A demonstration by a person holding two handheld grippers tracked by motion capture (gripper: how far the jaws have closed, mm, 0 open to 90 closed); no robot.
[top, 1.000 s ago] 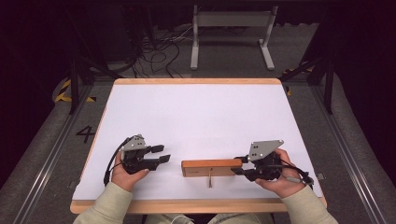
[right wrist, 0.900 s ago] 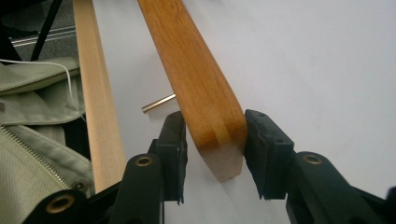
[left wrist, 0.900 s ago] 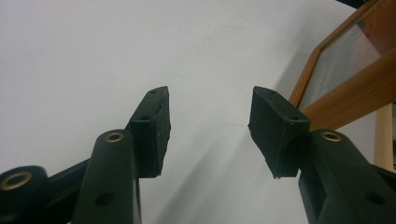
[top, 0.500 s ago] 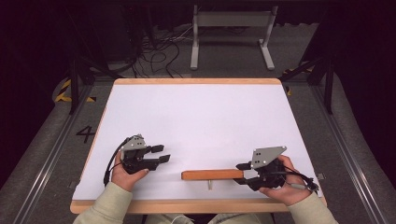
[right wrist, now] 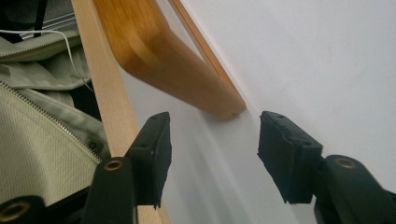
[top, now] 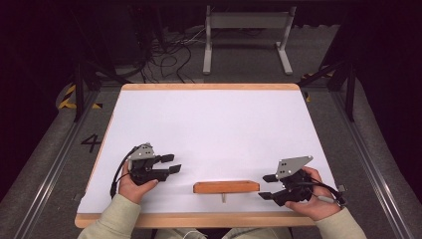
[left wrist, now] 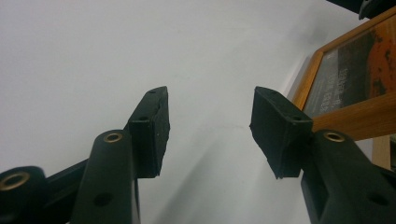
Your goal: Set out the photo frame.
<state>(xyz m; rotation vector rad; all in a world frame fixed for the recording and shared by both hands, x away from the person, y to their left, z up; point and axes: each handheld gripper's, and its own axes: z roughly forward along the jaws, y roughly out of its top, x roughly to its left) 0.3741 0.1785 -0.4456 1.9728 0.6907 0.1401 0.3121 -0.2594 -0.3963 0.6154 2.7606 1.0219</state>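
— Two grippers are on our table point(top: 214, 124), one at each near corner. Where is the wooden picture frame point(top: 226, 186)?

— We see it between them at the near edge, standing on its long side on the white top, its little prop point(top: 223, 197) poking toward us. From above we only catch its top edge, a narrow orange-brown bar.

— And the right gripper point(top: 267, 186)?

— Its jaws have just been opening, and now they stand apart with nothing pressed between the pads. In the right gripper view the frame's point(right wrist: 177, 70) rounded wooden end lies just ahead of the jaws, not between them — we see white tabletop through the gap. The frame's end and the jaw tips look close but apart in the high view as well.

— What else does that view catch?

— At its left we see the table's pale wooden edge point(right wrist: 100, 79) and beyond it a grey-green zipped jacket point(right wrist: 37, 135) with a thin white cord across it.

— And the left gripper point(top: 172, 164)?

— It rests low over the white top, held in the left hand point(top: 133, 183), jaws wide and empty, pointing toward the frame but well short of it. In the left gripper view point(left wrist: 209, 130) we look through the gap at bare white surface; the frame point(left wrist: 355, 88) sits off to the right, its face showing a dark and orange picture inside the wooden border.

— The right hand point(top: 311, 201)?

— It grips its tool near the table's near right corner, with the cable point(top: 331, 191) trailing off behind it.
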